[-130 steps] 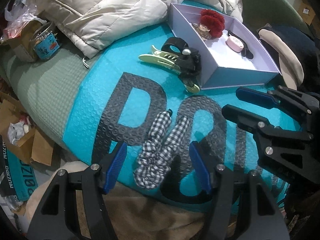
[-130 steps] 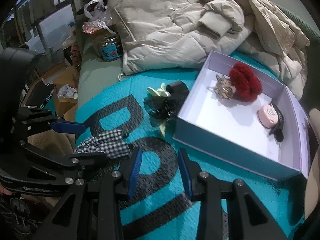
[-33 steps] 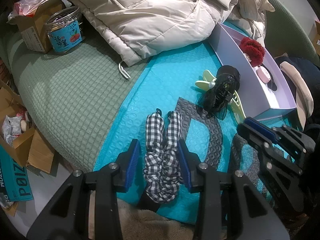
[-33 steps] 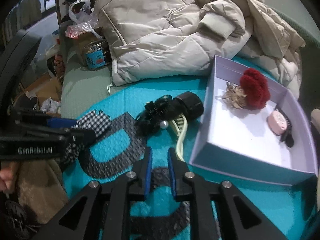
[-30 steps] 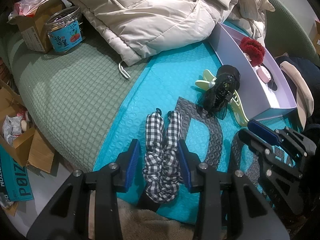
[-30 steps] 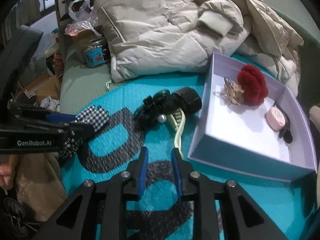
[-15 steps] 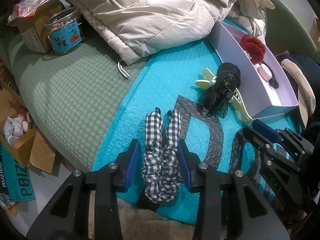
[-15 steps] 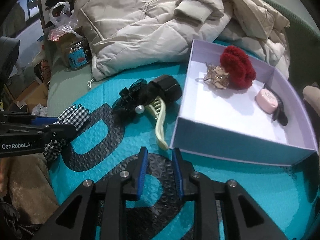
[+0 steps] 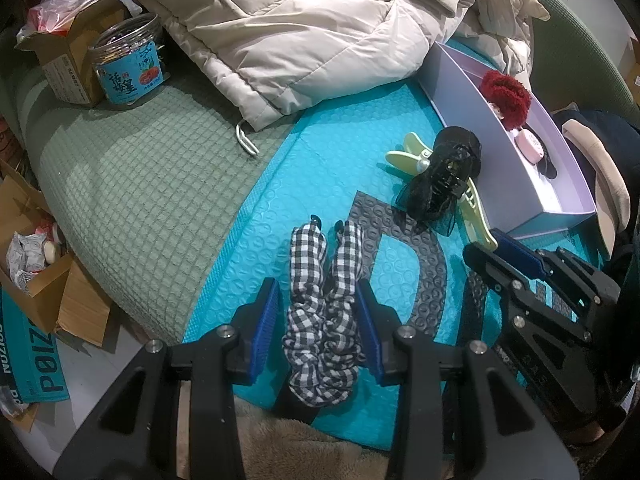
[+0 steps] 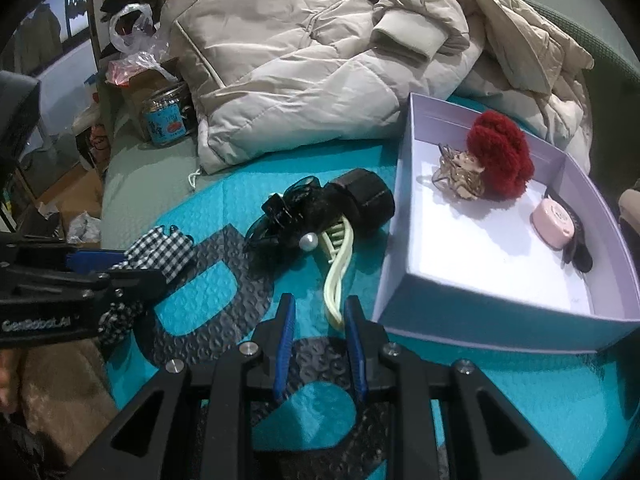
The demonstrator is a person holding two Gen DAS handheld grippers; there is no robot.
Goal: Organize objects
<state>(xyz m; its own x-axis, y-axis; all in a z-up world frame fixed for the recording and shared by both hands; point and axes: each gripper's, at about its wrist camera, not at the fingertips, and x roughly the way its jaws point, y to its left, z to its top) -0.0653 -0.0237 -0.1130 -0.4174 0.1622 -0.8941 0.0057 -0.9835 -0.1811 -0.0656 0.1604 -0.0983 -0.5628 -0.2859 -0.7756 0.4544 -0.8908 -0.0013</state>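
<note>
Right wrist view: the right gripper [image 10: 318, 312] hangs low over the teal bubble mailer [image 10: 500, 392], its jaws narrow and closing, with the near tip of the pale green hair clip [image 10: 337, 276] just entering the gap; the pads do not yet press on it.
Clip's long axis: it runs from the jaws straight away toward the black mesh bow clip [image 10: 294, 220], which lies across its far end, a pearl bead [image 10: 309, 242] at the crossing.
Which hand is nearer: the right, by a clear margin; the clip's tip lies dead ahead of its jaws, so the coming move looks like a short push forward along the clip before the squeeze.
Destination: the lilac box [image 10: 448, 322] stands just right of the clip, holding a red pompom tie [image 10: 500, 160], a tan claw clip [image 10: 458, 178] and a pink case [image 10: 554, 220].
Left wrist view: the left gripper [image 9: 316, 316] has its jaws narrowed around the checked scrunchie [image 9: 324, 304], blue pads at its two flanks; the cloth looks gathered between them, so it reads as gripped.
Scrunchie's lie: folded lengthwise, pointing away from the jaws, near the mailer's left edge and well apart from the box.
Surroundings: a beige puffer jacket [image 9: 304, 20] and a snack jar [image 9: 130, 64] lie beyond on the green quilted cover [image 9: 128, 184].
</note>
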